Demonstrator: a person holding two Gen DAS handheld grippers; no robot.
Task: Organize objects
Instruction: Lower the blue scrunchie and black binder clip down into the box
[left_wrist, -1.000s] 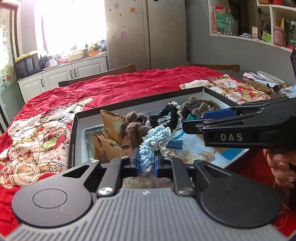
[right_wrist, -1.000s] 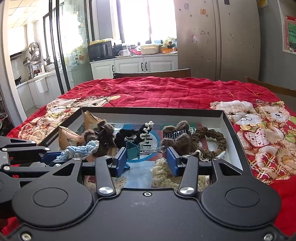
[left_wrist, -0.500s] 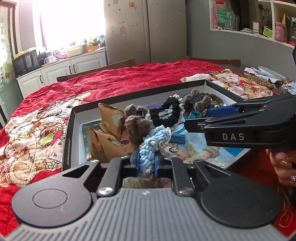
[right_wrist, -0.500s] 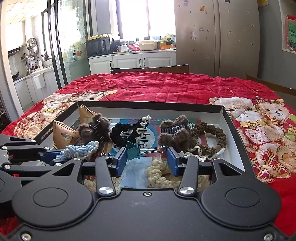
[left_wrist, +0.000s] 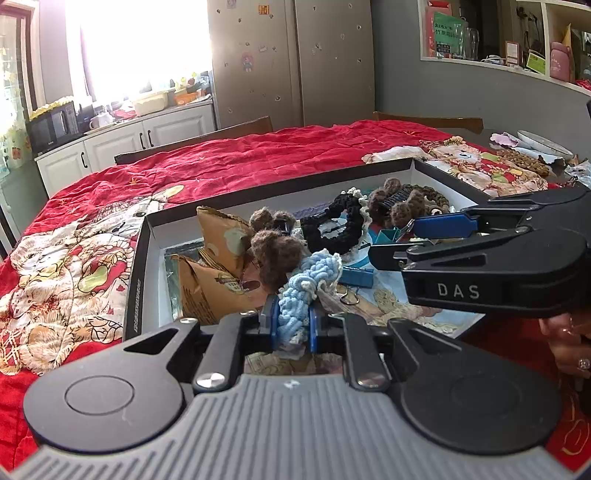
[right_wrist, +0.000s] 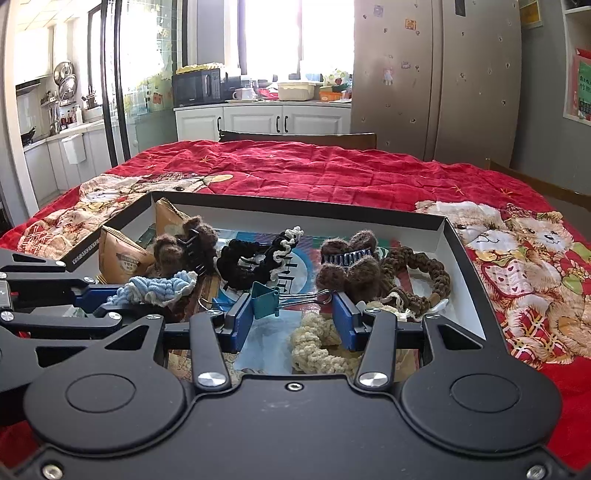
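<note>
A shallow black-rimmed box (right_wrist: 295, 209) lies on the red quilt and holds hair ties, clips and packets. My left gripper (left_wrist: 291, 318) is shut on a light blue knitted scrunchie (left_wrist: 310, 280), which sticks out forward over the box. From the right wrist view that same scrunchie (right_wrist: 159, 288) shows at the left, in the left gripper (right_wrist: 107, 303). My right gripper (right_wrist: 291, 314) is shut on a teal binder clip (right_wrist: 264, 302). The clip's body sits against the left finger and its wire handles reach the right finger. In the left wrist view the right gripper (left_wrist: 406, 240) crosses from the right.
In the box lie a black scrunchie (right_wrist: 255, 260), brown furry hair clips (right_wrist: 351, 266), a brown braided tie (right_wrist: 424, 273), a cream scrunchie (right_wrist: 317, 343), brown snack packets (left_wrist: 214, 280) and a blue binder clip (left_wrist: 356, 277). A hand (left_wrist: 565, 336) grips the right tool. Chairs stand behind the table.
Both grippers keep their hold. The views have shifted only slightly over the box.
</note>
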